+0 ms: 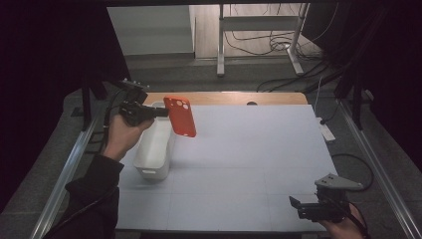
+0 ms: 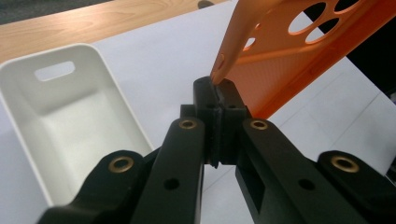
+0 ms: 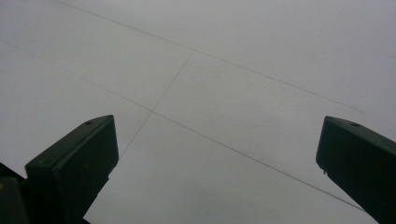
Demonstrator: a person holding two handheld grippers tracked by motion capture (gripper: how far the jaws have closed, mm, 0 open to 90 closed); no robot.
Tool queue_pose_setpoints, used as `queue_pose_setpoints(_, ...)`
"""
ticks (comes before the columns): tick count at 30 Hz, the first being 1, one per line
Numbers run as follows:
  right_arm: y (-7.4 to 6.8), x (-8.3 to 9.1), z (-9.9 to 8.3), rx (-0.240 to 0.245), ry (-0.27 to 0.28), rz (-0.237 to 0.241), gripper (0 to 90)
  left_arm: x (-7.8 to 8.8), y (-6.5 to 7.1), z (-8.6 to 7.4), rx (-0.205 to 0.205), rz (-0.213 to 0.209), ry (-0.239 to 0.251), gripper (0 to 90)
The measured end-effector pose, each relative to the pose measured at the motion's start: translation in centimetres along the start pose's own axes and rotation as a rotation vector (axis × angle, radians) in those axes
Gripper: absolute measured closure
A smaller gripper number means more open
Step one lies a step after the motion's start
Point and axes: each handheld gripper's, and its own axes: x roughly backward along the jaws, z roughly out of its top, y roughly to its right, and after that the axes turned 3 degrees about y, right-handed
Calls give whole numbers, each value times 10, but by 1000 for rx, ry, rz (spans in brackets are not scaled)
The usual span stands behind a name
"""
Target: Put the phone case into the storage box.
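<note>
An orange phone case [image 1: 180,115] with round camera holes hangs in the air beside a white bin [image 1: 155,144]. My left gripper [image 1: 163,112] is shut on the case's edge and holds it up at the bin's far right rim. In the left gripper view the black jaws [image 2: 217,88] pinch the thin orange edge of the case [image 2: 299,51], and the bin [image 2: 70,107] lies open and hollow below at the left. My right gripper [image 1: 297,204] rests low at the table's front right corner, its jaws wide apart [image 3: 215,154] over bare white surface.
The white table top [image 1: 249,159] is bordered by a wooden strip [image 1: 234,98] at the back. Metal rails run along both sides. A white adapter and cables [image 1: 326,130] lie off the right edge, and a desk frame [image 1: 259,35] stands beyond.
</note>
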Motion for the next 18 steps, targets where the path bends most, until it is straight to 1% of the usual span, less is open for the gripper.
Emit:
queue_pose_setpoints(8, 1, 1, -1, -6, 6, -1, 0, 5, -14, 8, 15, 44, 2, 896)
queue_pose_setpoints(10, 1, 1, -1, -7, 8, -2, 0, 5, -16, 9, 18, 49, 2, 895)
queue_pose_setpoints(18, 1, 1, -1, -9, 13, -4, 0, 7, -30, 15, 30, 87, 0, 896)
